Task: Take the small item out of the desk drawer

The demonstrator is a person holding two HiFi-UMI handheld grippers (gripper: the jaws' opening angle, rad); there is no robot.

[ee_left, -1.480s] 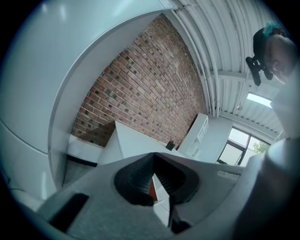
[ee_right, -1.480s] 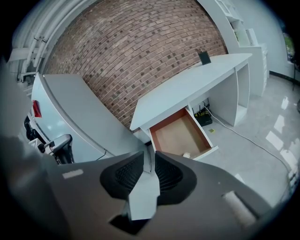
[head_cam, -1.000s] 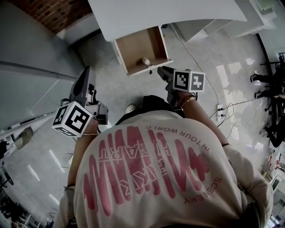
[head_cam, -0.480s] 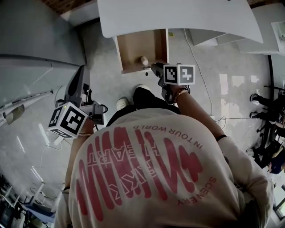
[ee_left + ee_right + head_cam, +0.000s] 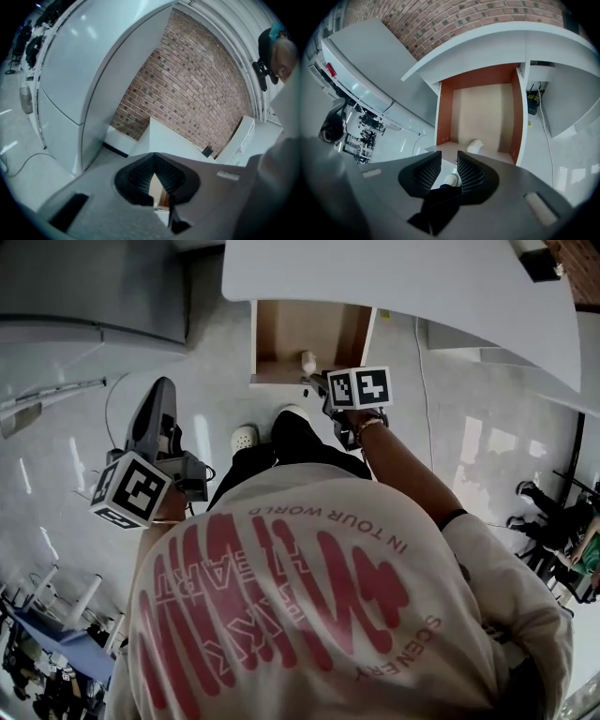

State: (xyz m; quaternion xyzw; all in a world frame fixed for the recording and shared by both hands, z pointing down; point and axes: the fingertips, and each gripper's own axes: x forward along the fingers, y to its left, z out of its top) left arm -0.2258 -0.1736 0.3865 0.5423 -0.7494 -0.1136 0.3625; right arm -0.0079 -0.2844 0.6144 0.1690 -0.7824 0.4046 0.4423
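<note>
The desk drawer [image 5: 281, 334] stands pulled out under the white desktop [image 5: 403, 282], its wooden bottom bare. A small pale item [image 5: 307, 360] lies near the drawer's front edge, also seen as the small item [image 5: 475, 146] in the right gripper view. My right gripper [image 5: 315, 382] hovers just in front of the drawer, a short way from the item. Its jaws are opening with nothing between them [image 5: 449, 168]. My left gripper [image 5: 161, 395] hangs low at the left, away from the drawer, with its tips touching [image 5: 153, 159] and nothing held.
The person's white shoes [image 5: 244, 439] stand on the glossy floor below the drawer. A grey cabinet [image 5: 84, 287] rises at the left. A cable [image 5: 420, 371] runs across the floor at the right, and people [image 5: 562, 531] stand at the far right edge.
My right gripper has moved up to the drawer's front, closer to the small item. The view has swung so the drawer sits more square. The left gripper has kept its place.
</note>
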